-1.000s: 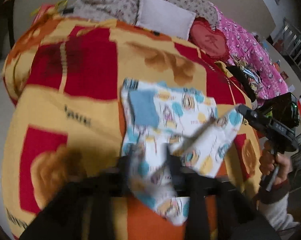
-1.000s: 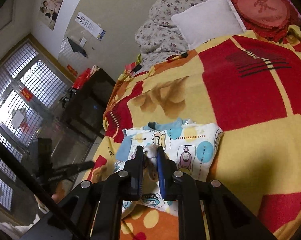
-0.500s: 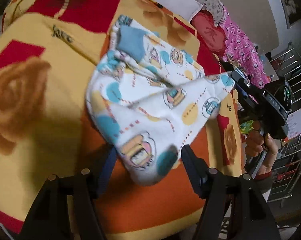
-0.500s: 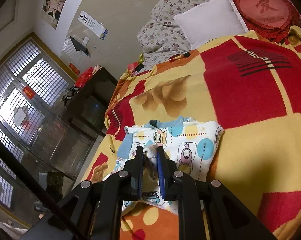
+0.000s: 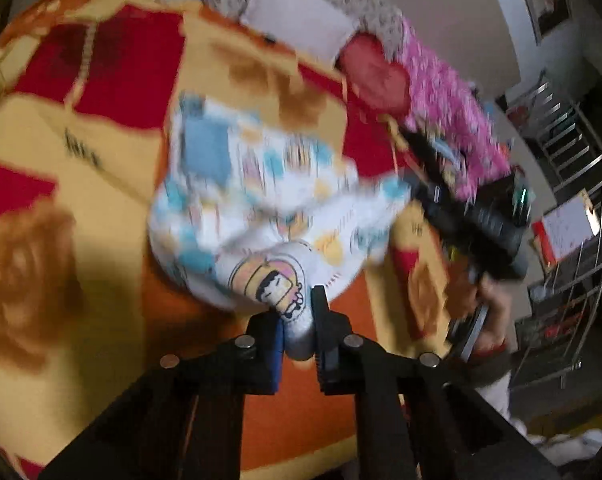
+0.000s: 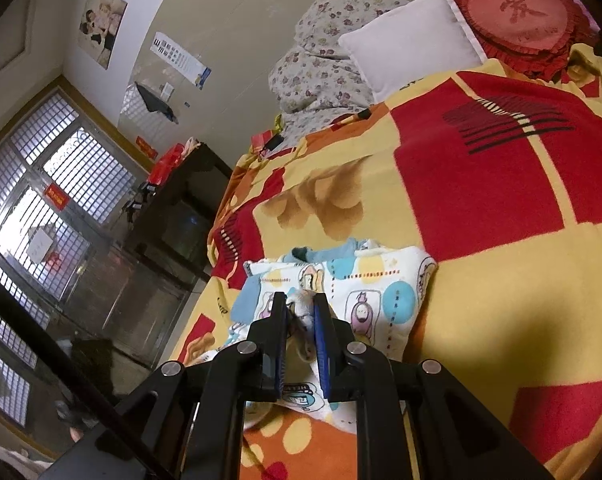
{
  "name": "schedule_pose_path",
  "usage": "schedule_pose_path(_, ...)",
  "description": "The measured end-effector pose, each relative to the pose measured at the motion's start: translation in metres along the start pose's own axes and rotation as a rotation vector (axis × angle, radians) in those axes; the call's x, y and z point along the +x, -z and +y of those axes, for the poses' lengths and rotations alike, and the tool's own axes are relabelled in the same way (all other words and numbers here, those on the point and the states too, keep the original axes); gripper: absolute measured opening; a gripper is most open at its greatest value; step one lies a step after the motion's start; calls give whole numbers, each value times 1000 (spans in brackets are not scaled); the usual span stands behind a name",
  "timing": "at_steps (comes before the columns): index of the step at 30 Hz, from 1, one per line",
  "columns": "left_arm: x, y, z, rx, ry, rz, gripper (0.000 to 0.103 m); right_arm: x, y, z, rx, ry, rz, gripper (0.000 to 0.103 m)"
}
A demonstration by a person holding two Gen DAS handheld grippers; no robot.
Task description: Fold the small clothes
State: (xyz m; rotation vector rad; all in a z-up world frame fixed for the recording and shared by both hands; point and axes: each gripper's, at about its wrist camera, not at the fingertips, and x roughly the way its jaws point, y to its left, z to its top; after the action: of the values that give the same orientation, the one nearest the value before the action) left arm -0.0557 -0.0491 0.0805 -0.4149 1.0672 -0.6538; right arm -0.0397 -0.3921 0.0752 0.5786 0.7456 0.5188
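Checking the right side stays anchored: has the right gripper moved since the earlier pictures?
No. The right gripper stays shut on the garment, framed alike against the white pillow.

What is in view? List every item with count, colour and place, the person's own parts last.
small garment: one, white with blue and yellow cartoon print, on the blanket, pinched at two spots
blanket: one, red, yellow and orange, covering the bed
pillow: one, white, at the head
heart cushion: one, red, beside the pillow
floral quilt: one, grey, behind the pillow
pink fabric: one, far bed edge
metal rack: one, silver, by the wall
left tool: black, closing on the garment
right tool: black, shut on the garment
hand: one, holding the right tool
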Motion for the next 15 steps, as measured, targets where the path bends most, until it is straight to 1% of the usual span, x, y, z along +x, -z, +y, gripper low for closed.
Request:
schedule_pose_path(2,-6,-28,7,-17,9,-35,12,1,-4,-3,18,-2,-9,14)
schedule_pose_path(4,-4,-54,15,-44,-1,-59,12,3,-9,-7,39,-1,-21,14)
schedule_pose_path(6,3,-74,22,-63,1,-68,12,6,-14,-11,60,1,-31,14)
schedule_pose_path(8,18,-95,30,-79,-26,-64,12,11,-21,-17,81,24,-39,14)
schedule_pose_path(10,38,-111,39,-86,-84,-61,12,20,-27,-23,99,43,-39,14)
schedule_pose_path(12,58,-121,54,-137,-83,-37,12,33,-32,-30,117,80,-30,14)
schedule_pose_path(13,66,-124,62,-160,-99,-29,12,38,-33,-34,127,97,-31,14)
schedule_pose_path(15,77,-126,70,-176,-113,-5,12,51,-35,-44,144,151,-25,21)
